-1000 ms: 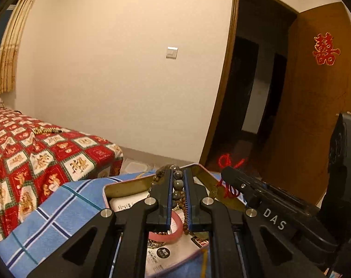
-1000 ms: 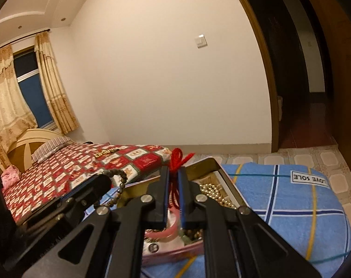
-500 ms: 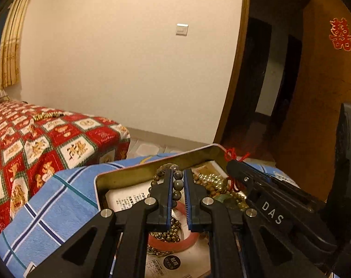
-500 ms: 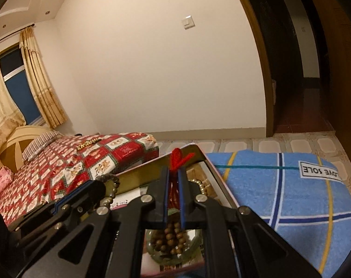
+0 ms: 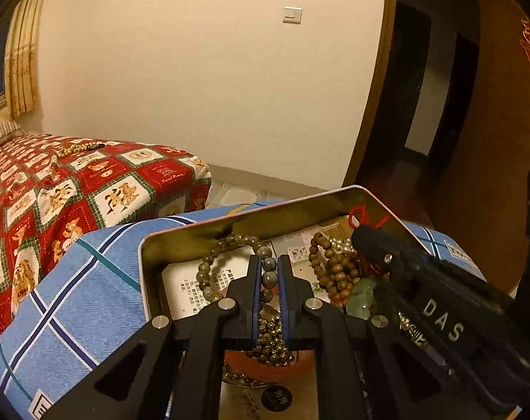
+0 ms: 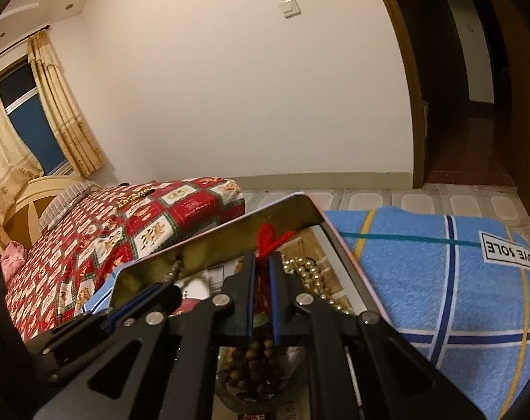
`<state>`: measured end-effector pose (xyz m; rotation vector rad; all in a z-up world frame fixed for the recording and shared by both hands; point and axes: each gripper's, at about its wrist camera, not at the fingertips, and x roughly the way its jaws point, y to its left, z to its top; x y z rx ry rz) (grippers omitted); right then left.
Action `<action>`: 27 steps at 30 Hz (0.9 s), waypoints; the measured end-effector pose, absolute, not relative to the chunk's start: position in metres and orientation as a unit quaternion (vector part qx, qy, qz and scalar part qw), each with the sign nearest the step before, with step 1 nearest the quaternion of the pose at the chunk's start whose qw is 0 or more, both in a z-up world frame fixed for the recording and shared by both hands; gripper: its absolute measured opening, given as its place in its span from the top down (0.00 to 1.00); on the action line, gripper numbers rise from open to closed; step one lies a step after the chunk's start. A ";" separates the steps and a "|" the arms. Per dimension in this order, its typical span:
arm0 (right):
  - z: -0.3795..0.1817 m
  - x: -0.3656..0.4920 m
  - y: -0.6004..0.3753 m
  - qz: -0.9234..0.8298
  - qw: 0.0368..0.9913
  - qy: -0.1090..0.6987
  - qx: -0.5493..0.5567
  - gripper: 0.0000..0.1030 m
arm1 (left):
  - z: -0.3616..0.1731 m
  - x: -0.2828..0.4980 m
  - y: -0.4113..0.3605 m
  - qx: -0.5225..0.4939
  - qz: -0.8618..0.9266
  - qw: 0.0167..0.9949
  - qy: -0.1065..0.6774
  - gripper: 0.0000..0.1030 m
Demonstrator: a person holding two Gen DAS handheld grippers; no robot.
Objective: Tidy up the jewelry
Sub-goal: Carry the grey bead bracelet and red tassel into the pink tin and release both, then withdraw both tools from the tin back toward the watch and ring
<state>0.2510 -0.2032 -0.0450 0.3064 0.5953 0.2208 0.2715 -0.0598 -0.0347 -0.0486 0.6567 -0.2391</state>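
Observation:
A metal tin (image 5: 251,218) lies open on a blue plaid cloth (image 5: 72,290). My left gripper (image 5: 269,273) is shut on a grey-brown bead bracelet (image 5: 209,269), low inside the tin. My right gripper (image 6: 261,269) is shut on a red cord (image 6: 270,238) tied to a brown wooden bead string (image 6: 254,360), also down in the tin (image 6: 299,217). The right gripper shows in the left wrist view (image 5: 366,241). Gold beads (image 6: 310,276), a green bangle (image 5: 362,297) and a pink ring (image 5: 265,367) lie in the tin.
A bed with a red patterned quilt (image 5: 72,189) stands to the left, with a gold bead string (image 5: 77,148) on it. A doorway (image 5: 422,105) and a wooden door (image 5: 502,140) are at the right. Tiled floor (image 6: 404,203) lies beyond the cloth.
Both grippers have come down into the tin with their strings still held. The tin now fills more of both views.

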 end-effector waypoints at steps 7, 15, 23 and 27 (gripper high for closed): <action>-0.045 0.250 -0.200 0.120 0.937 0.293 0.149 0.76 | -0.036 0.273 -0.062 -0.016 -0.106 0.938 0.330 0.92; -0.034 0.236 -0.185 0.121 0.953 0.251 0.121 0.25 | -0.031 0.263 -0.071 0.007 -0.104 0.944 0.313 0.36; -0.023 0.221 -0.205 0.051 0.971 0.191 0.137 0.17 | -0.029 0.263 -0.067 -0.010 -0.094 0.946 0.309 0.31; -0.023 0.219 -0.213 0.006 0.972 0.187 0.144 0.17 | -0.028 0.260 -0.067 -0.009 -0.094 0.946 0.310 0.31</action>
